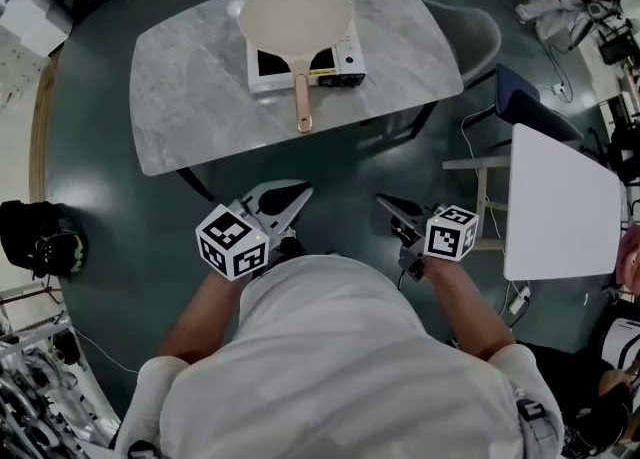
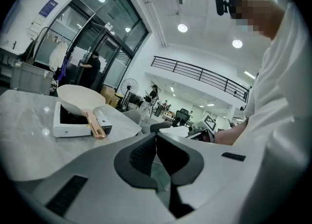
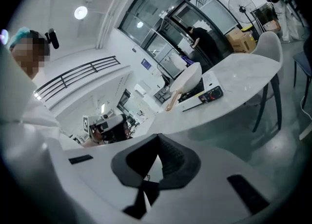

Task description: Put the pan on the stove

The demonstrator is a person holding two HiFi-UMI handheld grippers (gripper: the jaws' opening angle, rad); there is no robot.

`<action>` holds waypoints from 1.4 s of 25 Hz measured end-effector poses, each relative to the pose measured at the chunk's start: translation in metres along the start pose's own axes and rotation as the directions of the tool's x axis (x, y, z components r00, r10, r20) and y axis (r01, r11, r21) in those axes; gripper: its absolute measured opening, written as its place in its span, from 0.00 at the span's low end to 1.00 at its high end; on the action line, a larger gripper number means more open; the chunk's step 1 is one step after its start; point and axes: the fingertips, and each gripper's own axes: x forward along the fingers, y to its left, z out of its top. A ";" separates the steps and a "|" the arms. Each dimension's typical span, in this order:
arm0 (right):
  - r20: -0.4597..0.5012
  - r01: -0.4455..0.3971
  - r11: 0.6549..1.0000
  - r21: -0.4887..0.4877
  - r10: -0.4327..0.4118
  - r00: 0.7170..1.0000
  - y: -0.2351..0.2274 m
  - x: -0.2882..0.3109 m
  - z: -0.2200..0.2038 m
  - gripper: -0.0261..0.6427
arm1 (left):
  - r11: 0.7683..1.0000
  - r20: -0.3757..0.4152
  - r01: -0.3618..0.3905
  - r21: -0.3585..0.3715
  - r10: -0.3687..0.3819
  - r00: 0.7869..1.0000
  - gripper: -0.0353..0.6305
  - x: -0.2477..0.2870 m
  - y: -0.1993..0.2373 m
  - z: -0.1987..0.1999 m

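Left tool (image 1: 297, 195), right tool (image 1: 386, 204): both closed

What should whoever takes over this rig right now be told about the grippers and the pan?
Left gripper: shut, empty, back from the table, close to the person's body.
Right gripper: shut, empty, also back from the table.
Pan: sits on the stove on the table, with its handle pointing toward the person.
Done: the pan is on the stove.
Left: nothing apparent for this task.
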 end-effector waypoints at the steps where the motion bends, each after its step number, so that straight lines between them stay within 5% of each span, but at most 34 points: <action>1: -0.004 -0.008 1.000 -0.004 0.008 1.000 0.003 -0.007 -0.008 0.05 | 1.000 0.003 -0.007 -0.005 0.007 1.000 0.08 -0.002 -0.011 -0.006; 11: -0.048 -0.071 0.995 -0.076 0.068 0.997 0.035 -0.050 -0.081 0.05 | 0.996 -0.024 -0.063 -0.065 0.062 0.998 0.08 -0.032 -0.084 -0.082; 35: -0.041 -0.138 0.978 -0.155 0.133 0.990 0.065 -0.084 -0.098 0.05 | 0.991 0.003 -0.127 -0.040 0.128 0.992 0.08 -0.043 -0.135 -0.096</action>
